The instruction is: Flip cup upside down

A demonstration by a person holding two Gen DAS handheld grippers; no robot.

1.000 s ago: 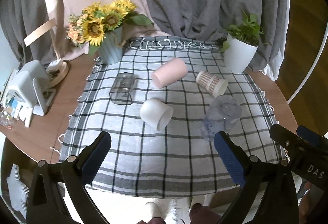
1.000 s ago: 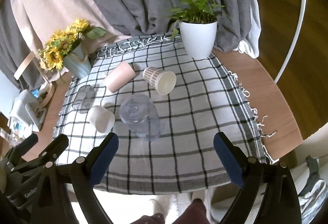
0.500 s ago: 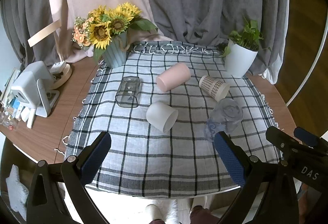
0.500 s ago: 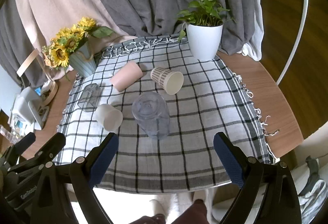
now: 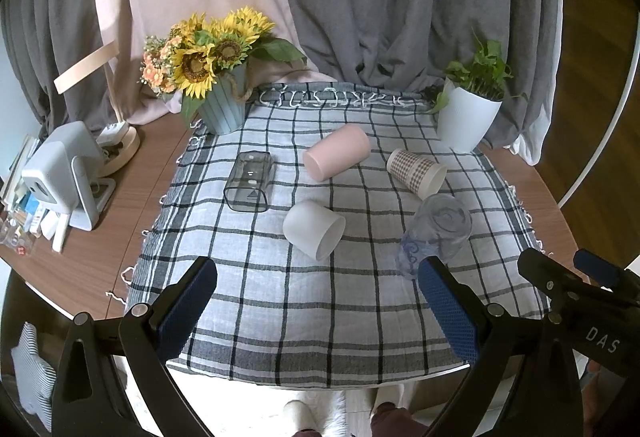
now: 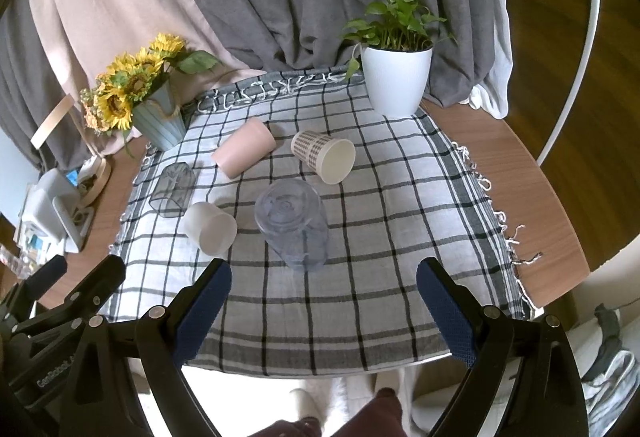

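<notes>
Cups, five of them, lie on their sides on a checked cloth (image 5: 320, 301) spread over a round wooden counter (image 5: 132, 205). In the left wrist view, a white cup (image 5: 314, 229) sits at the centre with its mouth turned toward four o'clock. A smoky square glass (image 5: 249, 181) lies at ten o'clock from it, a pink cup (image 5: 336, 158) at twelve o'clock, a checked paper cup (image 5: 416, 173) at two o'clock, and a clear plastic cup (image 5: 434, 235) at three o'clock, just above the right blue pad. The left gripper (image 5: 318, 313) hangs over the near edge of the cloth, jaws wide and holding nothing. A vase of sunflowers (image 5: 208, 77) stands at eleven o'clock, a potted plant (image 5: 468, 113) at one o'clock.

In the right wrist view, the clear plastic cup (image 6: 294, 229) lies at the centre, its base facing the camera. The white cup (image 6: 210, 229) is at nine o'clock from it, the square glass (image 6: 173, 189) at ten o'clock, the pink cup (image 6: 244, 153) at eleven o'clock, and the paper cup (image 6: 326, 156) at one o'clock, open end toward the camera. The right gripper (image 6: 322, 307) is over the near edge of the cloth (image 6: 380, 237), jaws wide and empty. The sunflowers (image 6: 132, 93) and the plant (image 6: 396, 73) stand at the far corners.
</notes>
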